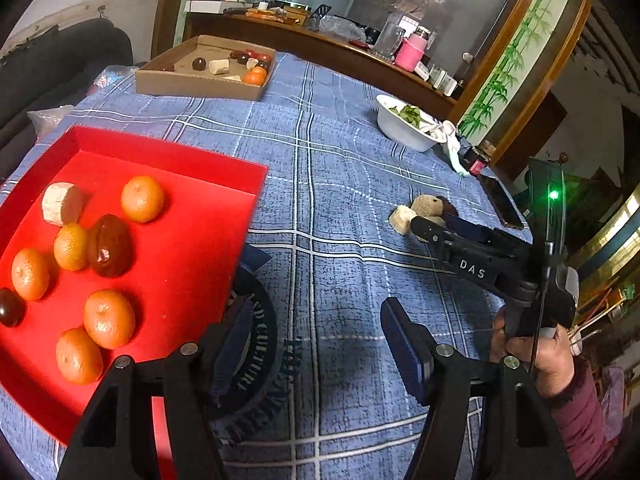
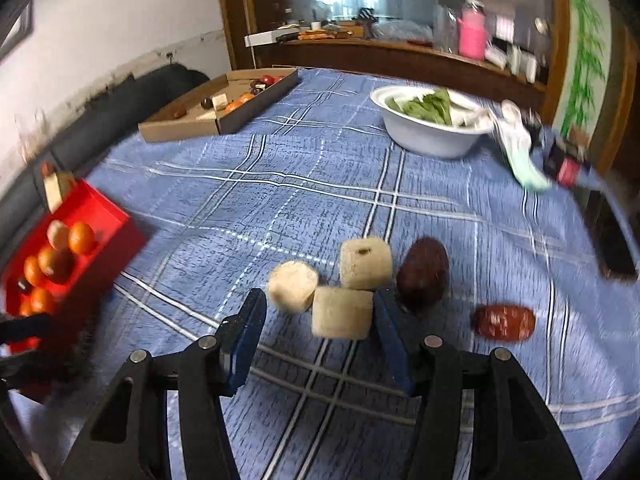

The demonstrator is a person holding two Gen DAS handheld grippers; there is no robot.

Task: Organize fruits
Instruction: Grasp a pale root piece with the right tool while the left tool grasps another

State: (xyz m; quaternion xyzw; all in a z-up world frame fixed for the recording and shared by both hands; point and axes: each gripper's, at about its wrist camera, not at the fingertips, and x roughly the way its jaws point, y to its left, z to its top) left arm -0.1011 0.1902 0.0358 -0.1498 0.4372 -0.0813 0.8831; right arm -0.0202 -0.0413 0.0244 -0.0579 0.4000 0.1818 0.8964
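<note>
Fruits lie in 2 groups on my blue plaid tablecloth [image 1: 340, 184]. Biggest is the red tray [image 1: 192, 240], at the left by my left gripper [image 1: 316, 344], whose jaws stand apart over bare cloth with nothing between them. On the tray I count 6 oranges [image 1: 142, 199], 1 pale chunk [image 1: 62, 203], 1 glossy brown date [image 1: 110, 246] touching an orange, and 1 dark round fruit [image 1: 10, 307] at the edge.

Farther off sits a cardboard box [image 2: 192, 126] with more mixed fruit, and a white bowl [image 2: 424, 138] of green leaves.

Smaller still, near the middle of the cloth, are 3 pale cylinders [image 2: 366, 263] bunched together, a dark date [image 2: 423, 272] just right of them, and a redder date [image 2: 505, 322] set apart.

My right gripper [image 2: 318, 320], held in a hand [image 1: 536, 356], has its jaws apart around the nearest cylinder [image 2: 342, 312]; the right pad sits against it or nearly so, the left pad is clear of it.
</note>
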